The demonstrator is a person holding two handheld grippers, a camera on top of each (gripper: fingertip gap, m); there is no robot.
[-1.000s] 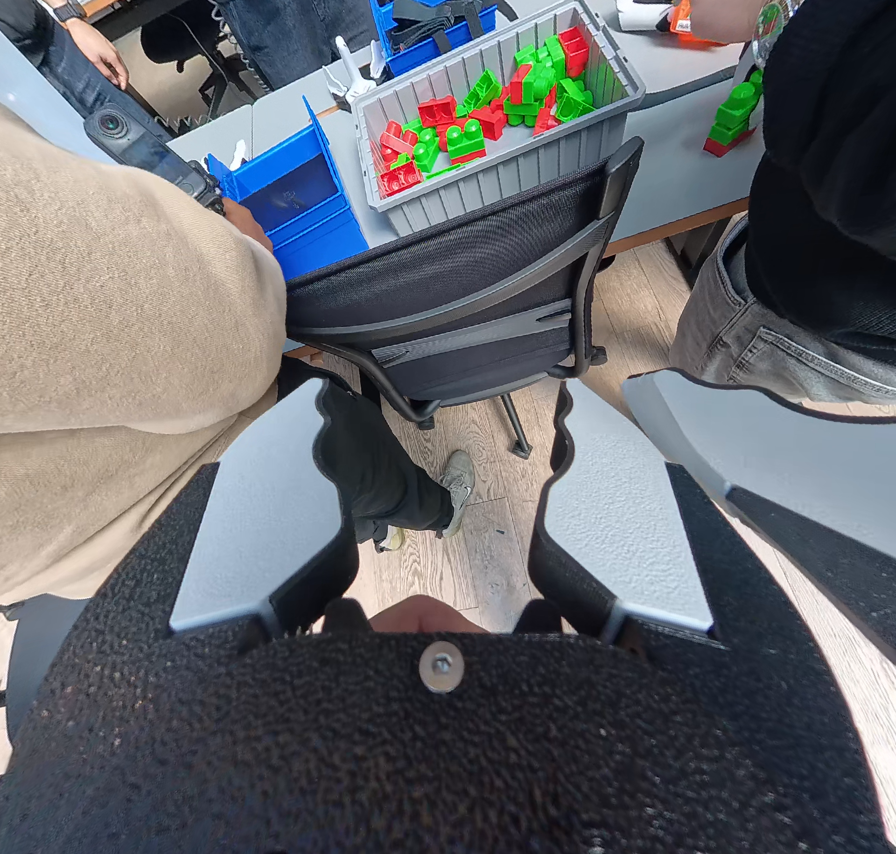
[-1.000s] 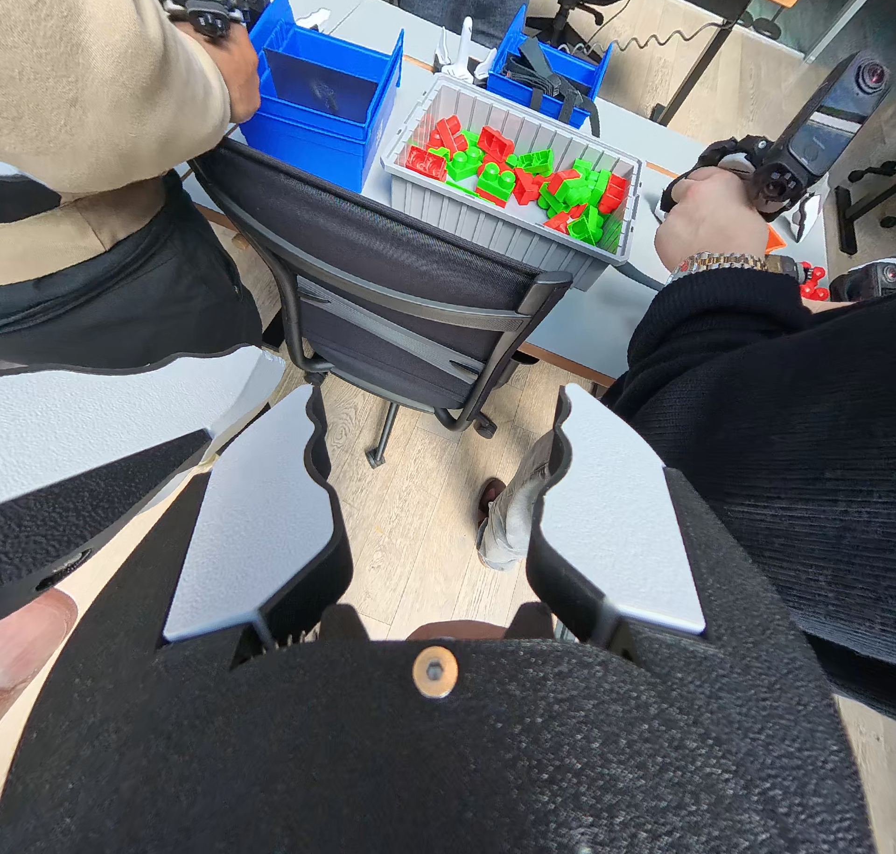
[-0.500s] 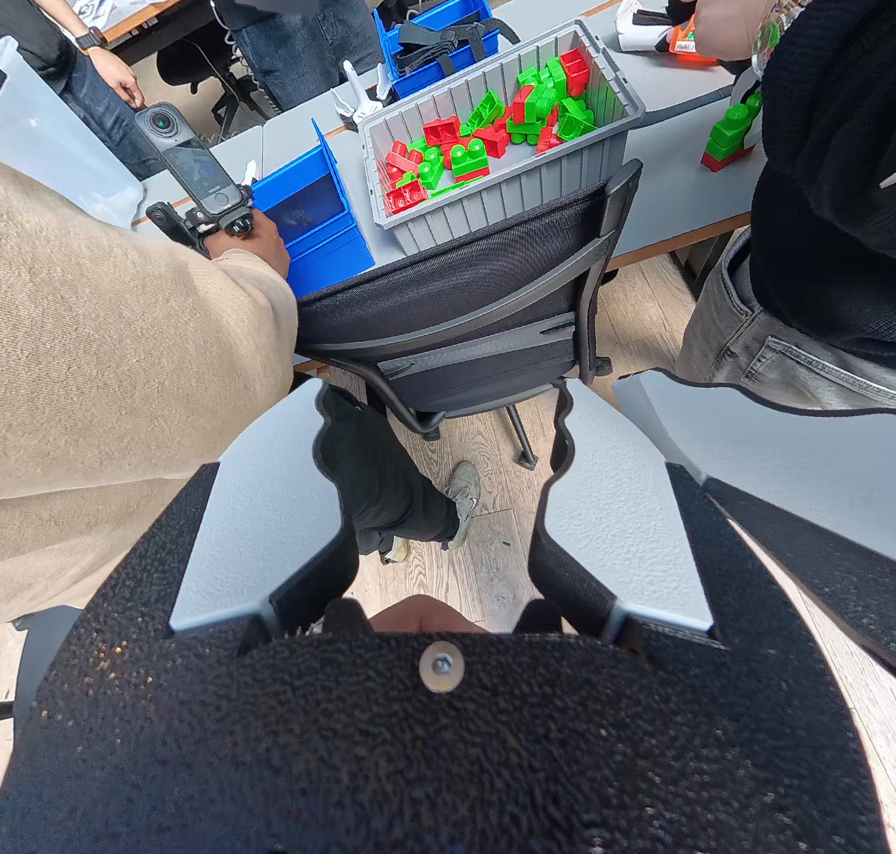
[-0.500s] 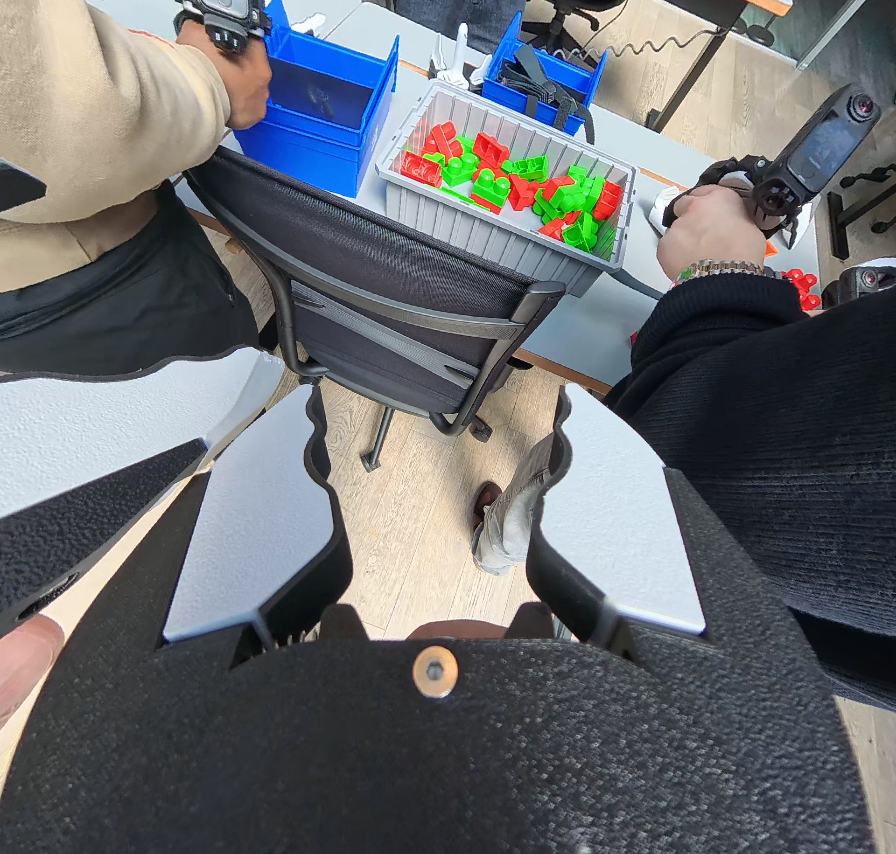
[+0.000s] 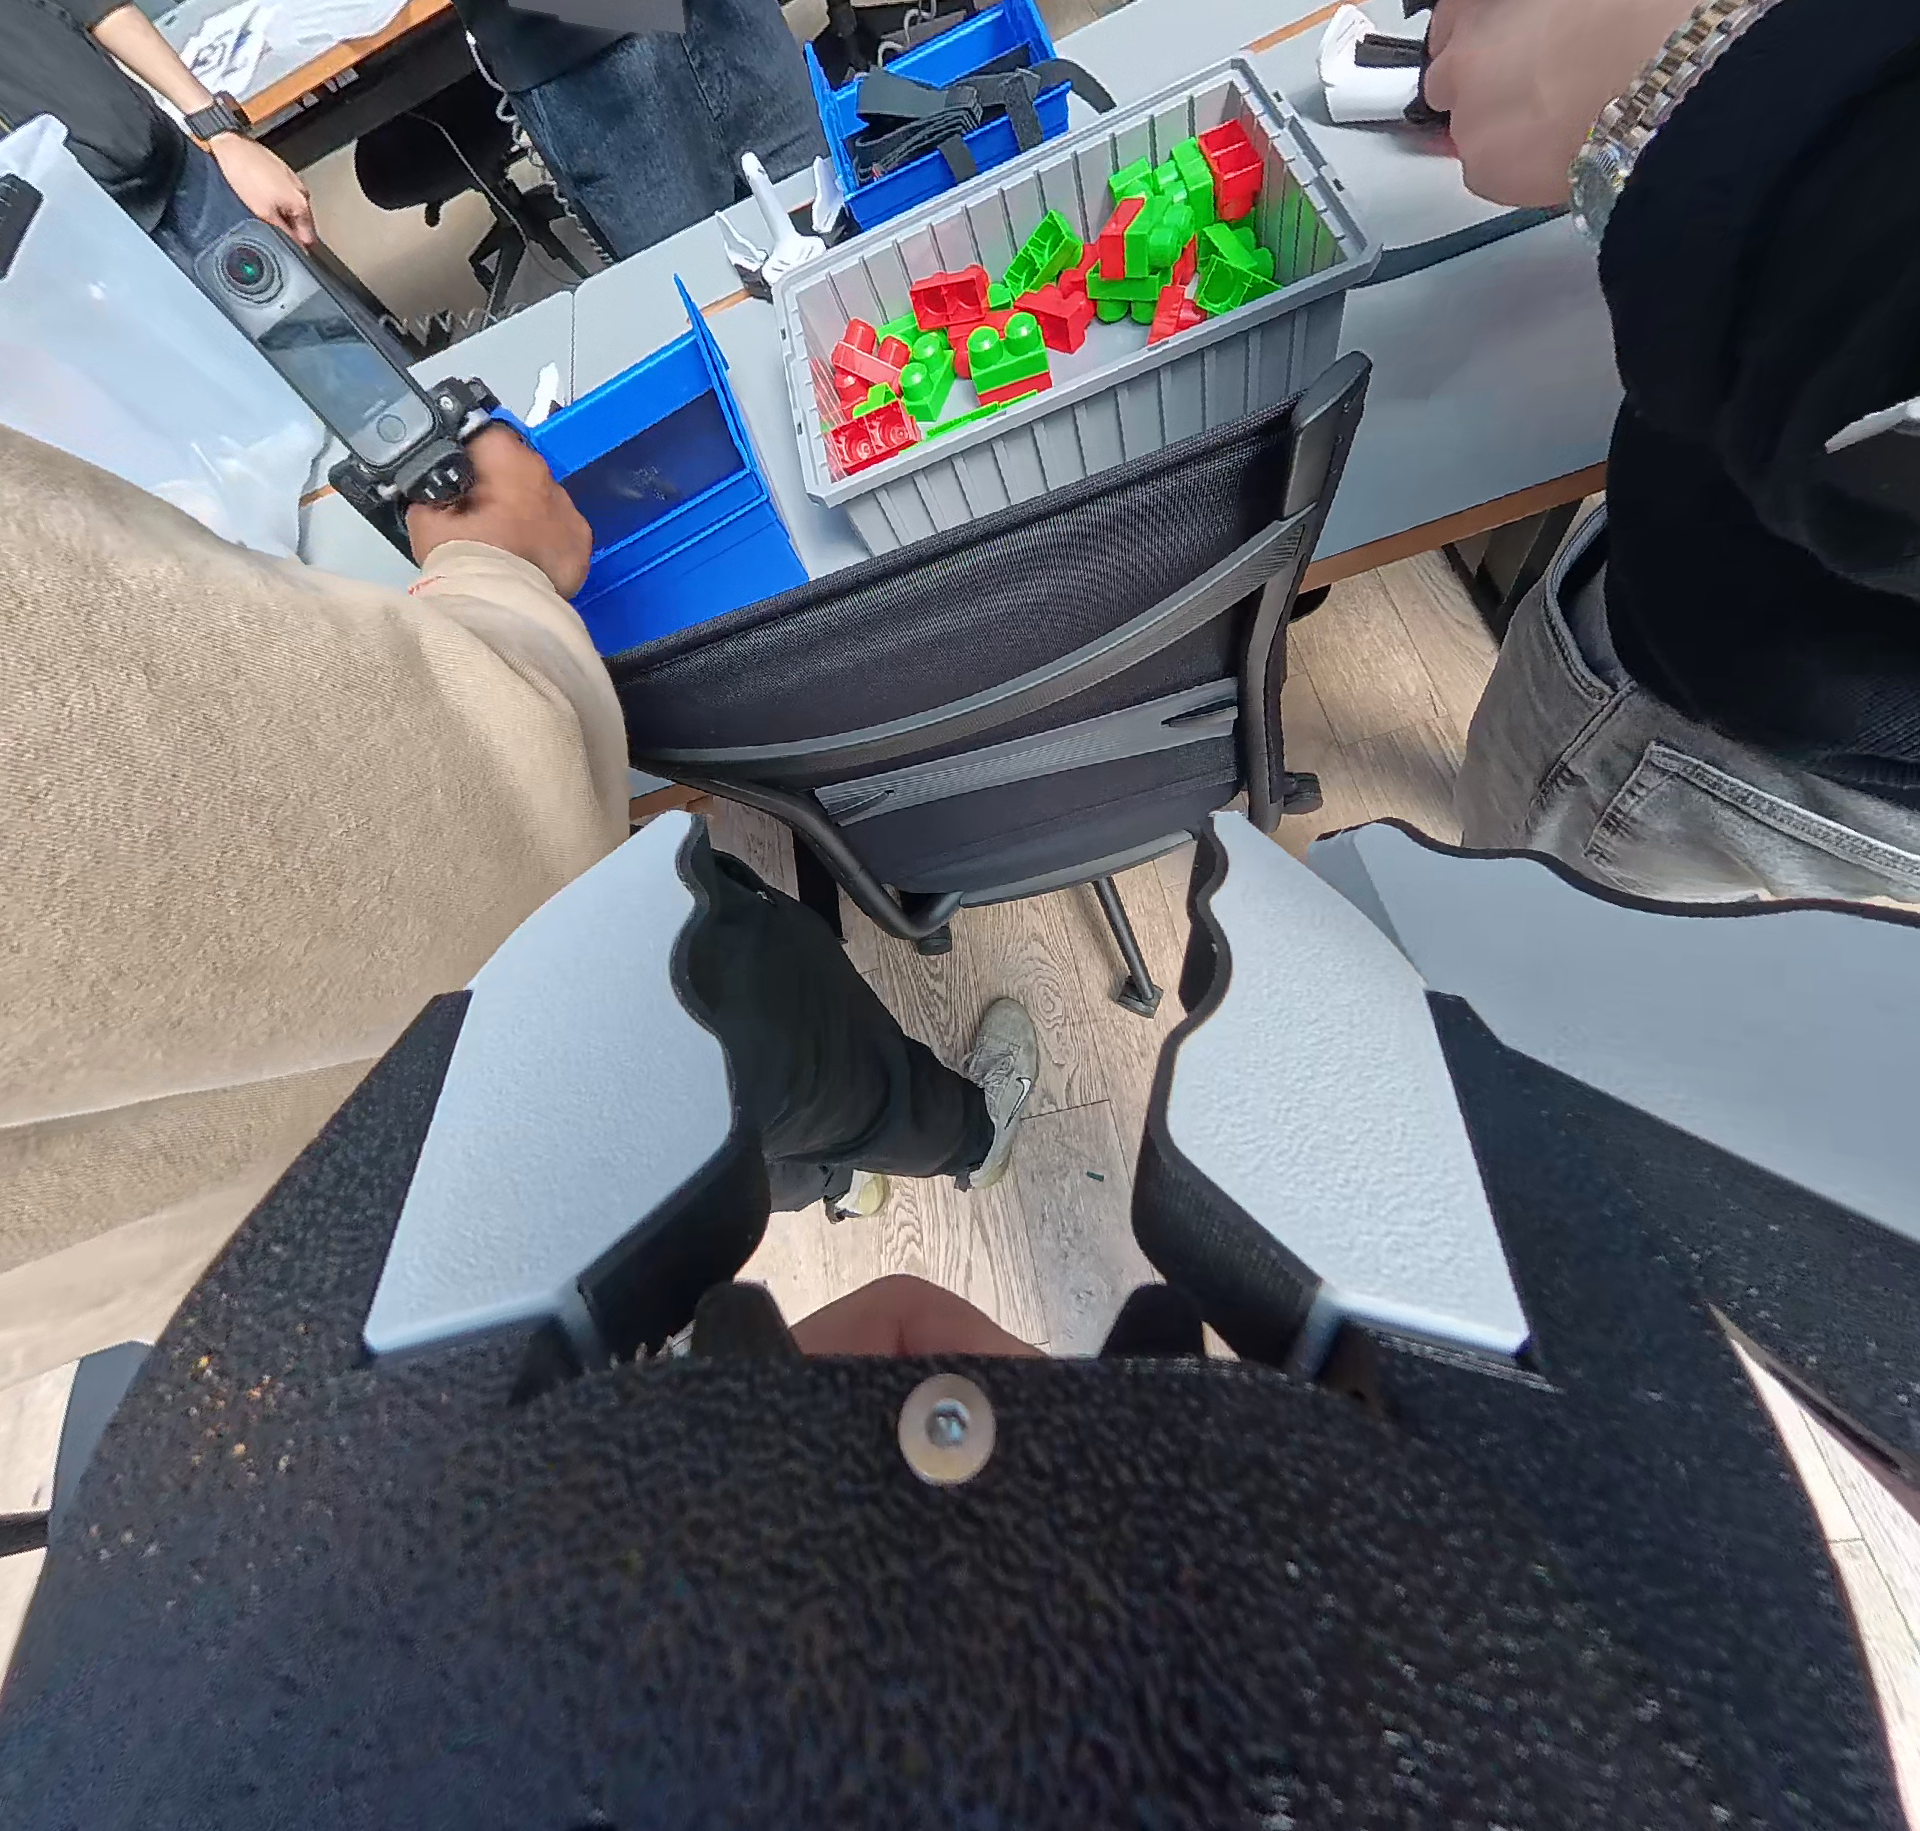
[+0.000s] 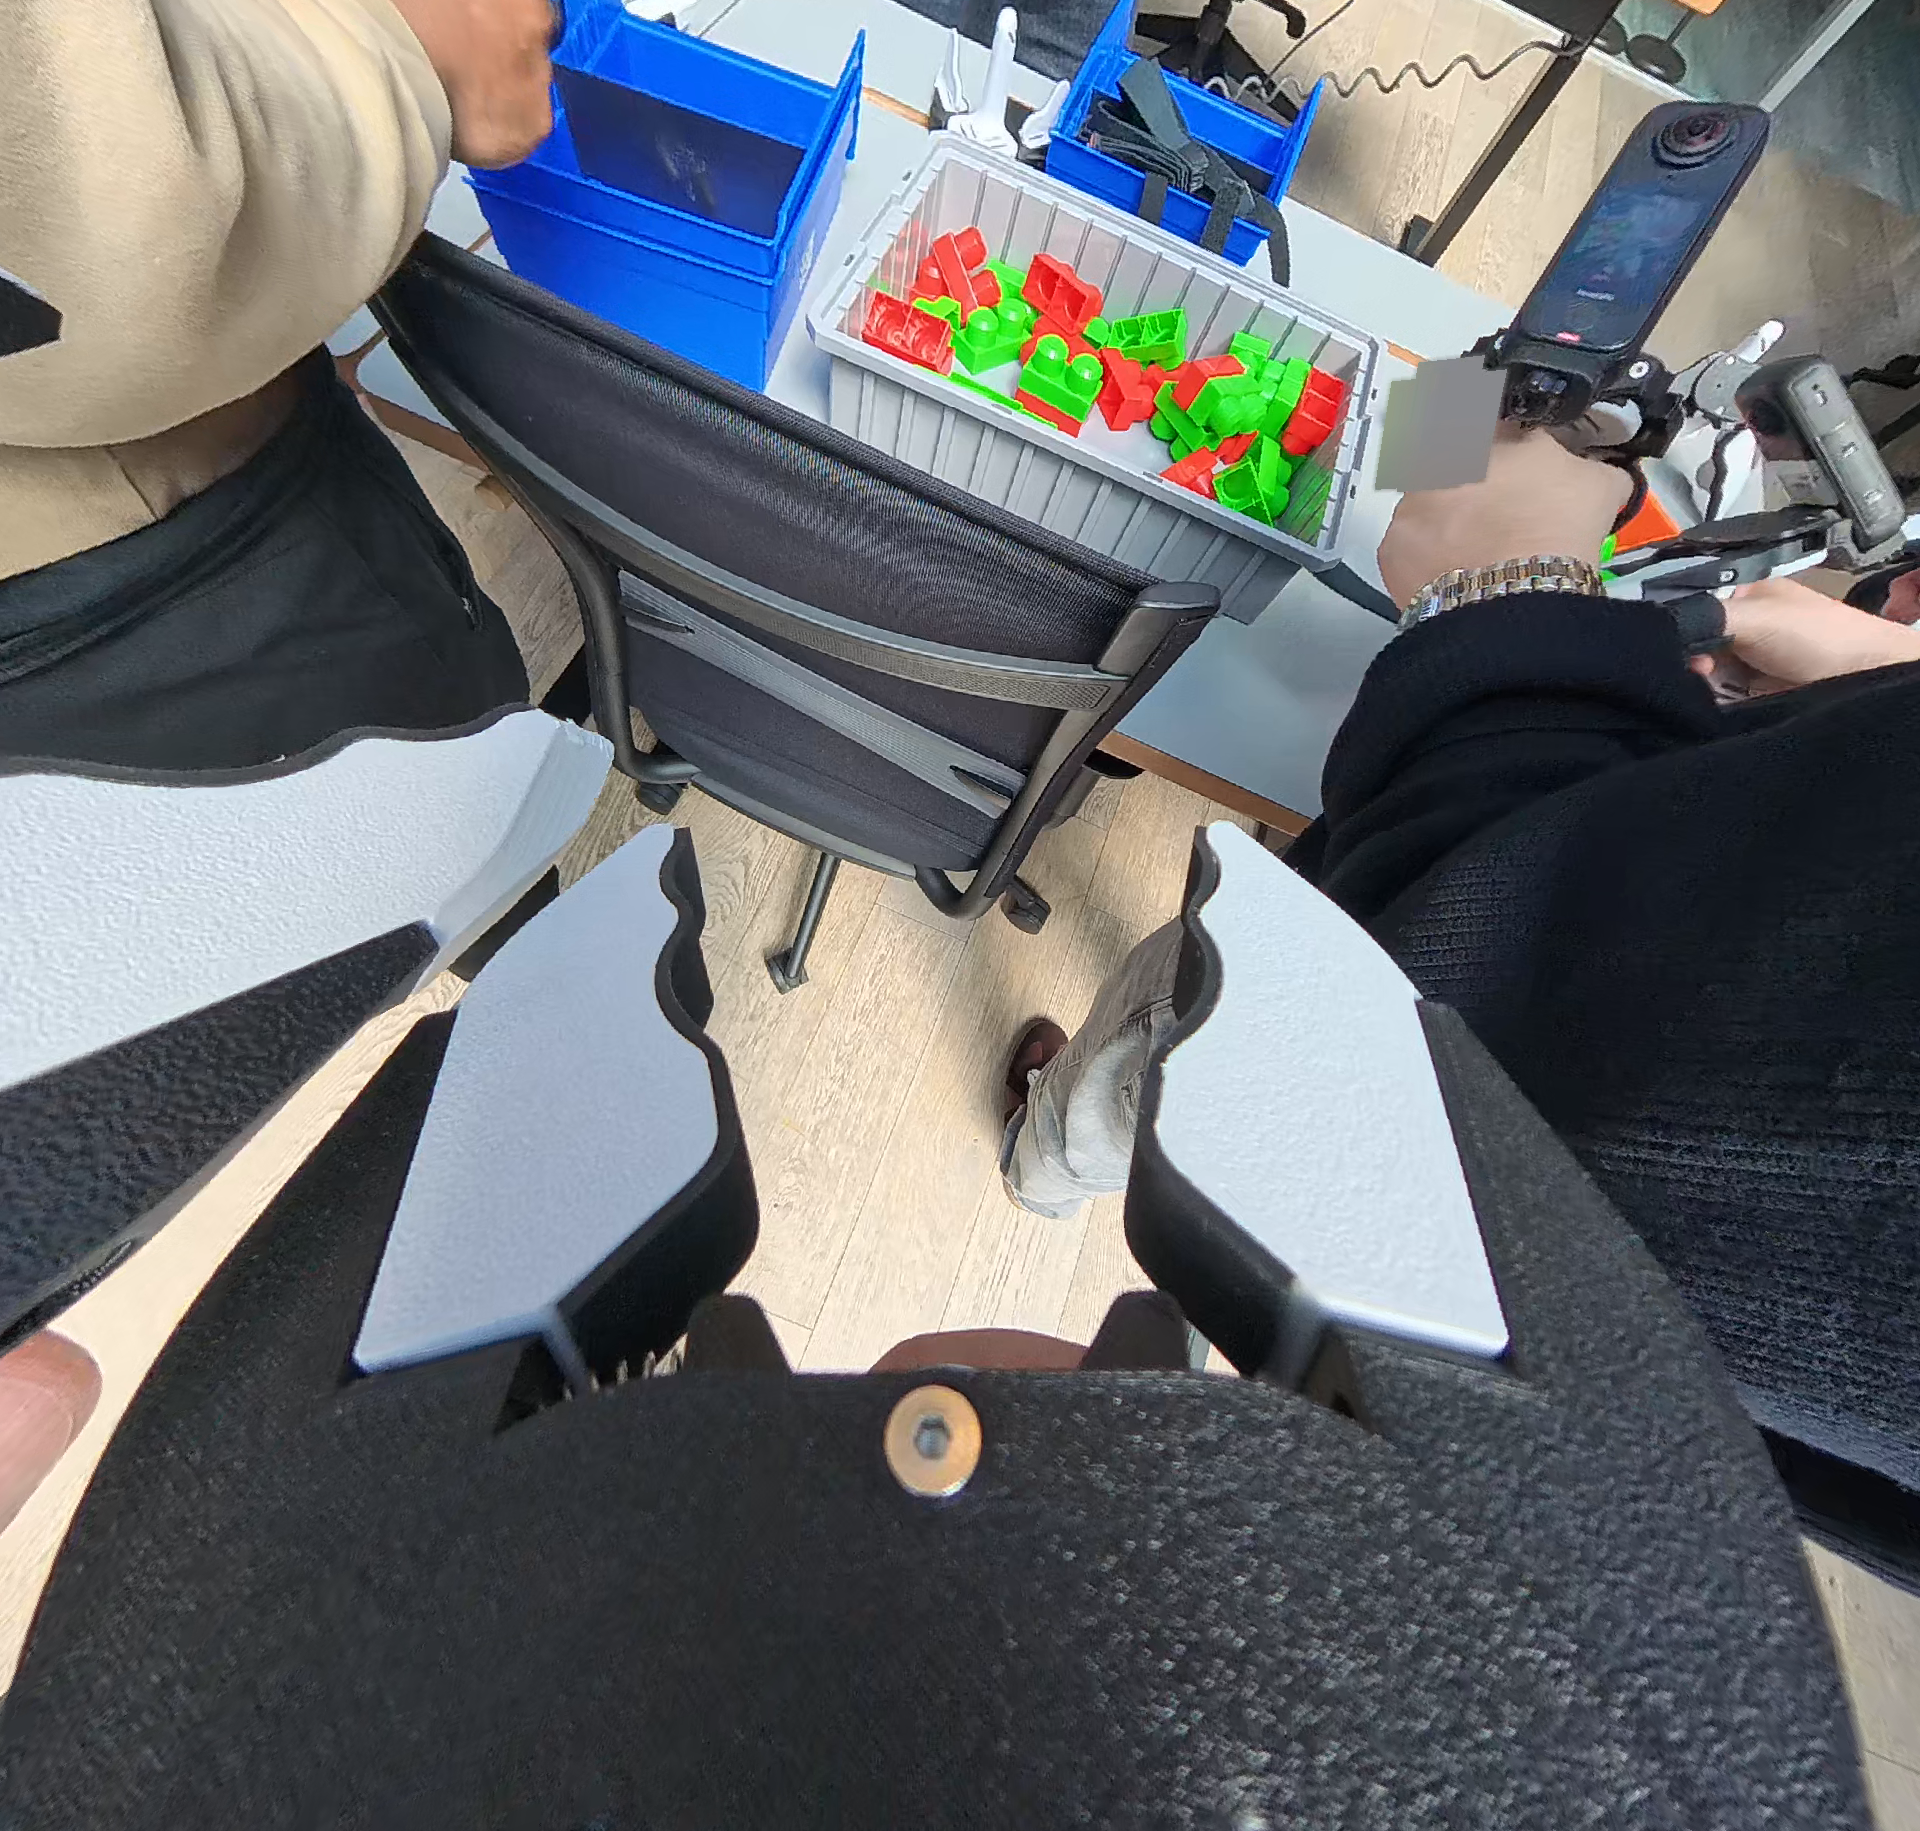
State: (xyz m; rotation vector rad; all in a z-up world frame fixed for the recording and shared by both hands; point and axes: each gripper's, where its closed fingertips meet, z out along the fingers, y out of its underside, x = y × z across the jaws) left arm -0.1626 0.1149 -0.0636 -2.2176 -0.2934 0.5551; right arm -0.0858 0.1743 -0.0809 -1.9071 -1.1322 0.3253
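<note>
My left gripper (image 5: 943, 867) is open and empty, held in the air above the wooden floor behind a black mesh office chair (image 5: 966, 638). My right gripper (image 6: 940, 877) is open and empty too, close beside it; its finger shows at the right of the left wrist view (image 5: 1621, 981), and the left one's finger shows at the left of the right wrist view (image 6: 260, 867). Beyond the chair a grey ribbed bin (image 5: 1122, 431) on a grey table holds several red and green toy bricks (image 5: 997, 347). The bin also shows in the right wrist view (image 6: 1049, 493).
A person in a beige sweater (image 5: 260, 794) stands left, holding a camera handle. A person in black (image 6: 1621, 898) stands right, holding another (image 6: 1631, 243). Blue bins (image 5: 675, 503) sit left of the grey bin, another (image 5: 935, 129) behind it. More people stand at the back.
Both grippers have drawn slightly back and tilted; the table and bin sit lower in view. The beige-sleeved hand has raised its camera handle. Jaws stay open.
</note>
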